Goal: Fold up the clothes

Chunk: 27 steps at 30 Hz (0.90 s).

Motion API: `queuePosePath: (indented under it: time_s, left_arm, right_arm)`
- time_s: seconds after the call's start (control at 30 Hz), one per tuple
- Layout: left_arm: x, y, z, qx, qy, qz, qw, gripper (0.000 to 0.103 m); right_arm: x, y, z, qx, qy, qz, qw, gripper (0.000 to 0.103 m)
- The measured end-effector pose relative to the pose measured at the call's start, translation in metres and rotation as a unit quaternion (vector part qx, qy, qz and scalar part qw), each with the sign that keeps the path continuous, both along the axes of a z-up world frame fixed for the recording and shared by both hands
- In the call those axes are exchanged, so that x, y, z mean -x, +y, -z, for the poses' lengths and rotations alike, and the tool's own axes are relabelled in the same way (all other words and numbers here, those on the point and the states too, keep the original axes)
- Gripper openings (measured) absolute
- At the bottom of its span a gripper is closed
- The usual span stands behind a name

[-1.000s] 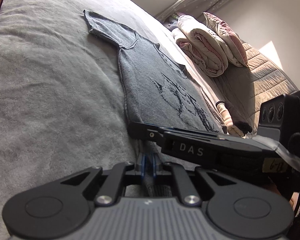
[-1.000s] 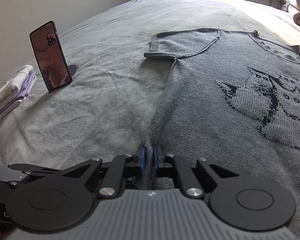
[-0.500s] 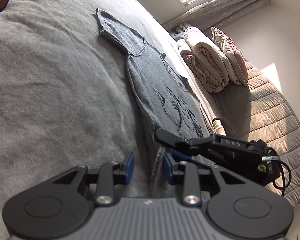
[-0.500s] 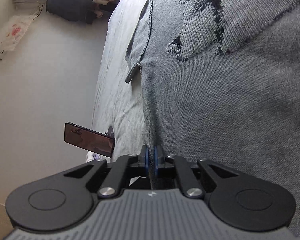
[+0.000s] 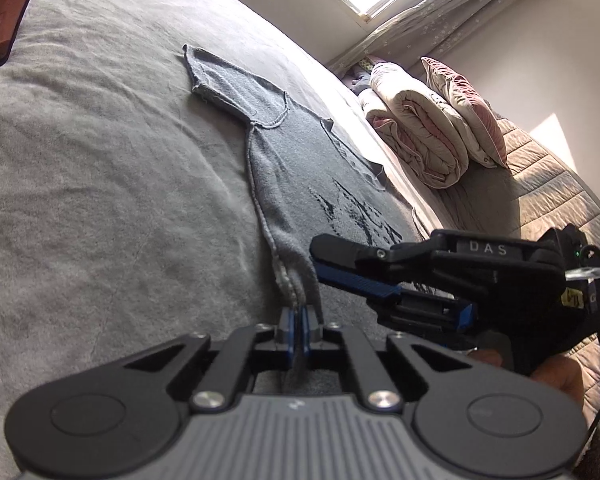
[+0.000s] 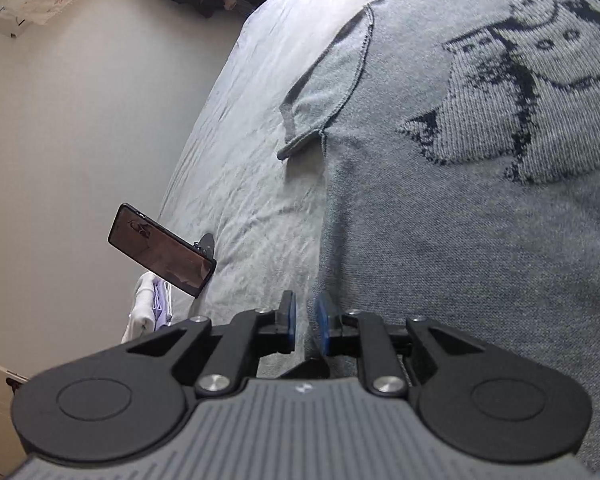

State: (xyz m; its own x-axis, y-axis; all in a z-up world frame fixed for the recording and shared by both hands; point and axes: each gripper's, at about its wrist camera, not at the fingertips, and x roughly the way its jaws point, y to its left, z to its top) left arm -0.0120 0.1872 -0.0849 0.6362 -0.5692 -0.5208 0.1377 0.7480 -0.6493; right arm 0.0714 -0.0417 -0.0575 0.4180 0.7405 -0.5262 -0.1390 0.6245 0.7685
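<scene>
A grey knitted short-sleeved sweater [image 5: 296, 168] with a dark animal pattern lies flat on the bed. My left gripper [image 5: 299, 312] is shut on its near side edge, which is pulled up into a ridge between the blue pads. The right gripper [image 5: 320, 260] shows from the side just to the right of it, rolled over and held by a hand [image 5: 556, 376]. In the right wrist view the sweater [image 6: 460, 220] fills the right half. The right gripper [image 6: 306, 312] has its jaws opening, with the sweater's edge loose in the gap between them.
The grey bed cover [image 5: 100, 160] spreads to the left. A phone on a stand [image 6: 160, 250] leans near the bed's edge, beside folded white clothes [image 6: 148, 308]. Rolled duvets [image 5: 416, 132] and a pink pillow [image 5: 464, 112] lie at the head of the bed.
The left gripper opened, then shut again on the sweater's edge. The right gripper rolled onto its side, shifted, and parted its jaws from the edge it was pinching.
</scene>
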Motion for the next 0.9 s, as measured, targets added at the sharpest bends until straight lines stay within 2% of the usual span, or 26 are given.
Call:
queuePosePath:
  time_s: [0.13,0.27,0.33,0.43,0.67,0.9]
  left_arm:
    - [-0.001,-0.003,-0.001,-0.009,0.0,0.001,1.0,0.004]
    - [-0.002,-0.002,0.001,-0.011,0.007,0.002,0.9999,0.004]
    - [-0.003,-0.002,0.002,-0.009,0.012,0.003,0.9999,0.004]
    - [-0.003,-0.002,0.004,-0.006,0.015,0.006,0.9999,0.004]
    - [0.0,-0.003,0.003,0.0,0.019,0.013,0.9997,0.004]
    - [0.004,-0.004,0.0,0.005,0.015,0.021,0.9996,0.004]
  right_arm:
    - [-0.004,0.02,-0.016,0.02,-0.024,-0.021,0.999,0.019]
    - [-0.012,0.028,-0.005,0.085,-0.03,-0.029,0.995,0.019]
    - [-0.009,0.031,-0.001,0.124,-0.044,-0.034,0.991,0.022]
    - [-0.002,0.033,-0.002,0.161,-0.066,-0.051,0.983,0.031]
    - [0.011,0.055,-0.008,0.266,-0.126,-0.075,0.953,0.031]
    - [0.019,0.058,-0.008,0.303,-0.144,-0.079,0.939,0.03]
